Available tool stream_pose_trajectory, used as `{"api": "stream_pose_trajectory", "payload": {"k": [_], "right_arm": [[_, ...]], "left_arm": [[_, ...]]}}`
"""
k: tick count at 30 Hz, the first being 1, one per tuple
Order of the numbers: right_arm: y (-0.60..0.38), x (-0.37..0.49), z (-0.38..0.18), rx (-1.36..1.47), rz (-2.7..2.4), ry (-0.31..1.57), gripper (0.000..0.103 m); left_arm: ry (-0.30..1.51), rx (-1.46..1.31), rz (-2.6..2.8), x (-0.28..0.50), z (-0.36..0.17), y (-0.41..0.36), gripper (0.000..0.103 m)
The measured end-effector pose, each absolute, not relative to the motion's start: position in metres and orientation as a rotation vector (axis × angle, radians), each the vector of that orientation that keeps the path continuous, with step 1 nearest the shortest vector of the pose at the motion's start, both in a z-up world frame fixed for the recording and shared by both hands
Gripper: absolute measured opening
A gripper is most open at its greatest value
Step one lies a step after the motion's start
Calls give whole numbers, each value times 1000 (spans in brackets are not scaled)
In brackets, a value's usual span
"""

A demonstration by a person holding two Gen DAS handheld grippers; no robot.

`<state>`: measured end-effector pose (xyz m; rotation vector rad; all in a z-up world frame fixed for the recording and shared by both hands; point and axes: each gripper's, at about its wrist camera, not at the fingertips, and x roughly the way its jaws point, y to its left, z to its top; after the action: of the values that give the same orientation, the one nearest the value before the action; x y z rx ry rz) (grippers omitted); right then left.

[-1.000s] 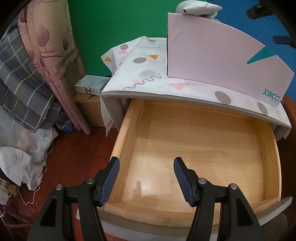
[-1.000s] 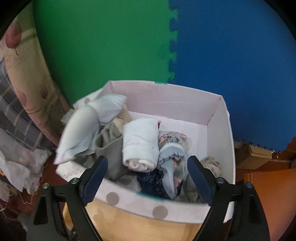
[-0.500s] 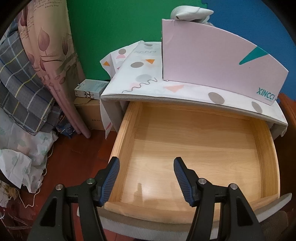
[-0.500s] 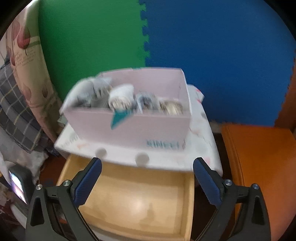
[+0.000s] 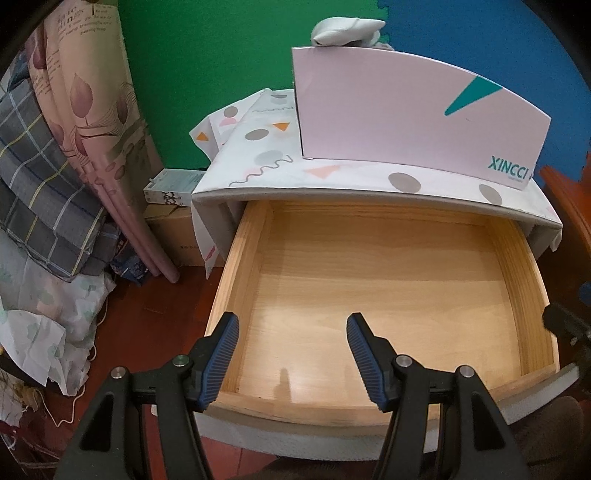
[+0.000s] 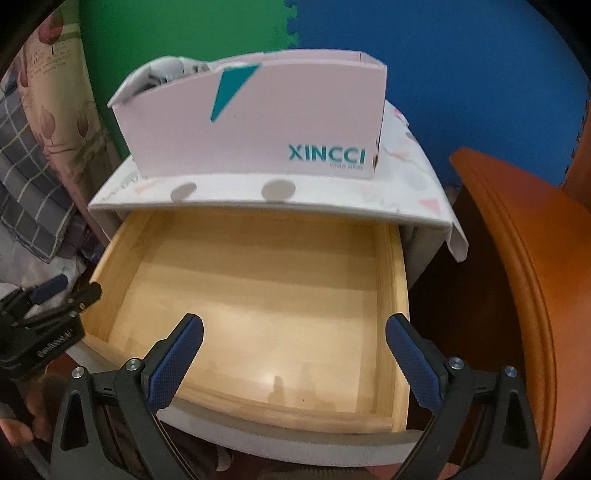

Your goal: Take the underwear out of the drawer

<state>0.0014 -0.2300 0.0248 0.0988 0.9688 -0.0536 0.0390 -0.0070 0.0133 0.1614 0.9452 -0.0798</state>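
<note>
1. The drawer (image 5: 388, 295) stands pulled out; I see only bare wood floor inside, with free room between its side walls.
2. My left gripper (image 5: 291, 350) hangs over the drawer's front left corner, jaws about half apart, nothing between them.
3. My right gripper (image 6: 295, 354) hangs over the front rail, jaws spread wide and just been opening, nothing between them.
4. The left tool shows at the drawer's left edge in the right view, well apart from the right jaws.
5. The box (image 6: 258, 122) sits on the cabinet top (image 6: 417, 192), behind the drawer.
6. The underwear (image 5: 343, 31) pokes above the box's left end, well beyond both jaws.
</note>
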Motion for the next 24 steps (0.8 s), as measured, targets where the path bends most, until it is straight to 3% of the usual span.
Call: {"api": "stream_pose_trajectory", "payload": {"k": [24], "right_arm": [[-228,4,8,112,-32,1017,98]], "left_arm": [[942,184,-93,39,11,-12,62]]}}
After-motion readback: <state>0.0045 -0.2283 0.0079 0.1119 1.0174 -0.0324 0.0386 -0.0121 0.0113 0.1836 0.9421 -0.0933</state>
